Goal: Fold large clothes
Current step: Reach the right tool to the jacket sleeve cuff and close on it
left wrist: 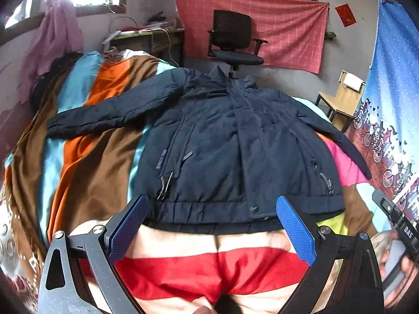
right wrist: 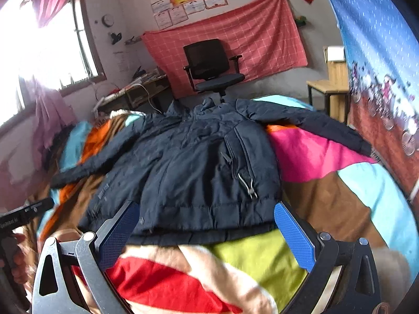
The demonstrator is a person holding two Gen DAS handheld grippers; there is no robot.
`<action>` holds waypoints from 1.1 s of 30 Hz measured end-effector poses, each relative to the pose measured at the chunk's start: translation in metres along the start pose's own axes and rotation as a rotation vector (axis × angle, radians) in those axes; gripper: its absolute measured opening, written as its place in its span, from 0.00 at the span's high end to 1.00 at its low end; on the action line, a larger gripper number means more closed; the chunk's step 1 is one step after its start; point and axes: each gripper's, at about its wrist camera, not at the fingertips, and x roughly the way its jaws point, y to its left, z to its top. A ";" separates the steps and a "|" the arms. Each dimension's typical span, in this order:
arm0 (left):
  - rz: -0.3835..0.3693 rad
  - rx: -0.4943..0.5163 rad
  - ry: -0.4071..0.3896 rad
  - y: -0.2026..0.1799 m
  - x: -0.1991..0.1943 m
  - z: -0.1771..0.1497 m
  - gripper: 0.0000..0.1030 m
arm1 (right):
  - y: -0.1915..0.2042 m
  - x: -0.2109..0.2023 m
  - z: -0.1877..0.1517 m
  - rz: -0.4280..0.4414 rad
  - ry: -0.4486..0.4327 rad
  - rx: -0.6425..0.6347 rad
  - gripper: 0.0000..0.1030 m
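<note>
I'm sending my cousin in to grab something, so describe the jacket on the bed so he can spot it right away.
Start at the bed covered by a blanket of bright colour patches. Spread flat on top, sleeves out to both sides and collar toward the black office chair, lies the jacket. It is the only dark navy padded garment there, with grey zip pulls by its gathered hem.
</note>
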 end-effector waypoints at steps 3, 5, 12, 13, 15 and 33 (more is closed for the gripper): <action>0.016 0.018 0.011 -0.009 0.002 0.023 0.06 | -0.019 0.007 0.020 0.014 0.005 0.058 0.00; 0.029 0.029 0.015 -0.016 0.005 0.037 0.06 | -0.030 0.011 0.034 0.010 -0.004 0.082 0.00; 0.028 0.015 0.055 -0.034 0.034 0.091 0.06 | -0.072 0.039 0.083 -0.027 0.018 0.172 0.00; 0.028 0.008 0.059 -0.036 0.040 0.098 0.06 | -0.079 0.043 0.087 -0.023 0.031 0.202 0.00; 0.030 0.007 0.072 -0.039 0.050 0.111 0.06 | -0.095 0.049 0.093 -0.003 0.032 0.272 0.00; -0.095 0.350 0.135 -0.118 0.209 0.161 0.06 | -0.203 0.137 0.124 -0.223 -0.076 0.752 0.00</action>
